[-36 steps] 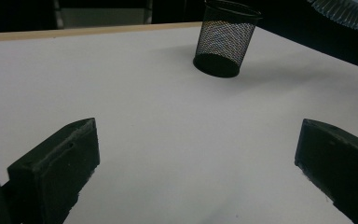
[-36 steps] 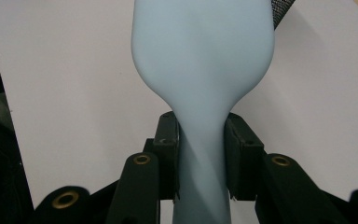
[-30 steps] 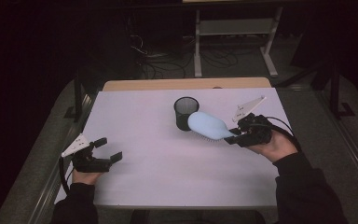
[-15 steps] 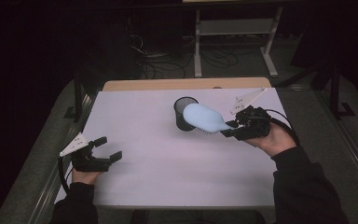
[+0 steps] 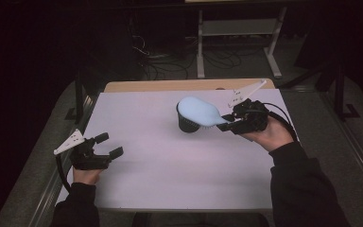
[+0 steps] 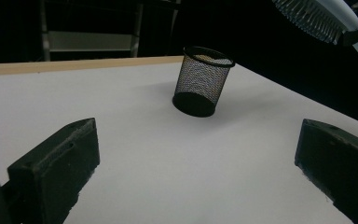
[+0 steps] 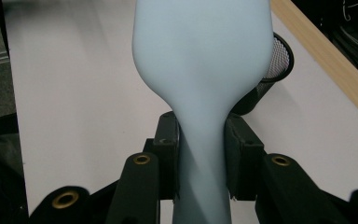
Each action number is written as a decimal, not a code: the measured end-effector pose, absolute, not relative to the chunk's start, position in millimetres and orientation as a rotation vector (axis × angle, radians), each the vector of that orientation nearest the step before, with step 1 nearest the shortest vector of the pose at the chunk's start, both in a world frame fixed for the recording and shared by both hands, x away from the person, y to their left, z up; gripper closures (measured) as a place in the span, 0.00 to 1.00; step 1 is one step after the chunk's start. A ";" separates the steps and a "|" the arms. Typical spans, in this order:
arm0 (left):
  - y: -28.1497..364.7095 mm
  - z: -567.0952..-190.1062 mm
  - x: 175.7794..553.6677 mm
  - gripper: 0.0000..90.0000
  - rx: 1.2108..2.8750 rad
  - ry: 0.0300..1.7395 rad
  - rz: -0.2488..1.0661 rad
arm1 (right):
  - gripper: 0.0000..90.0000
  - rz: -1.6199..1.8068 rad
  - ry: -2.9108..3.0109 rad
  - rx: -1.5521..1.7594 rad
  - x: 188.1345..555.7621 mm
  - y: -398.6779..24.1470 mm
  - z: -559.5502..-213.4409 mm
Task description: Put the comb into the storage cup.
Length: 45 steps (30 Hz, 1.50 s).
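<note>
My right gripper [image 5: 228, 123] clamps the handle of the pale blue hairbrush [image 5: 198, 111], whose head hangs over the black mesh cup [image 5: 186, 125] on the white table [image 5: 170, 165]. My left gripper [image 5: 108, 145] rests spread apart, holding nothing, near the table's left edge.

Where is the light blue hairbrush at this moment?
In the high view, the hairbrush is held by the right gripper, its head above the black mesh cup, right of the table's centre.

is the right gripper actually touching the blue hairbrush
Touching. In the right gripper view, the right gripper has both jaws pressed against the handle of the blue hairbrush, no gap on either side.
</note>
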<state>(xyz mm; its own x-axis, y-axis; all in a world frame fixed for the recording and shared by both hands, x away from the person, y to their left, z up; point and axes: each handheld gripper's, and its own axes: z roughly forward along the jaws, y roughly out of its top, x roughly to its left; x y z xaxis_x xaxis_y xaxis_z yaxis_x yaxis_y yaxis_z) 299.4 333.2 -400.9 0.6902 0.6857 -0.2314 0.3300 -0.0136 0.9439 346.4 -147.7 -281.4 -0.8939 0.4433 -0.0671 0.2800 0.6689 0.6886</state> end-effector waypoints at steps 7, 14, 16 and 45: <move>331.8 -390.8 304.5 0.00 1.638 0.849 0.373 | 0.76 1.039 2.647 0.567 349.8 -141.0 -273.9; 325.3 -377.1 313.0 0.00 1.666 0.839 0.383 | 0.75 1.053 2.630 0.561 353.3 -135.9 -264.1; 321.0 -371.6 316.6 0.00 1.682 0.834 0.376 | 0.75 1.055 2.623 0.563 354.0 -133.8 -260.7; 271.6 -329.4 345.5 0.00 1.731 0.764 0.318 | 0.75 1.121 2.567 0.508 363.4 -108.8 -243.0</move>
<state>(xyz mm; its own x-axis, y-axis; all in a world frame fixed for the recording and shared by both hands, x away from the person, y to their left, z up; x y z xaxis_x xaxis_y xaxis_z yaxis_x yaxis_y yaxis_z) 345.5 271.6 -329.4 0.7505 0.6376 -0.1740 0.3260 -0.1281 0.9366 363.4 -108.8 -243.0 -0.8947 0.4290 -0.1244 0.2004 0.6345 0.7464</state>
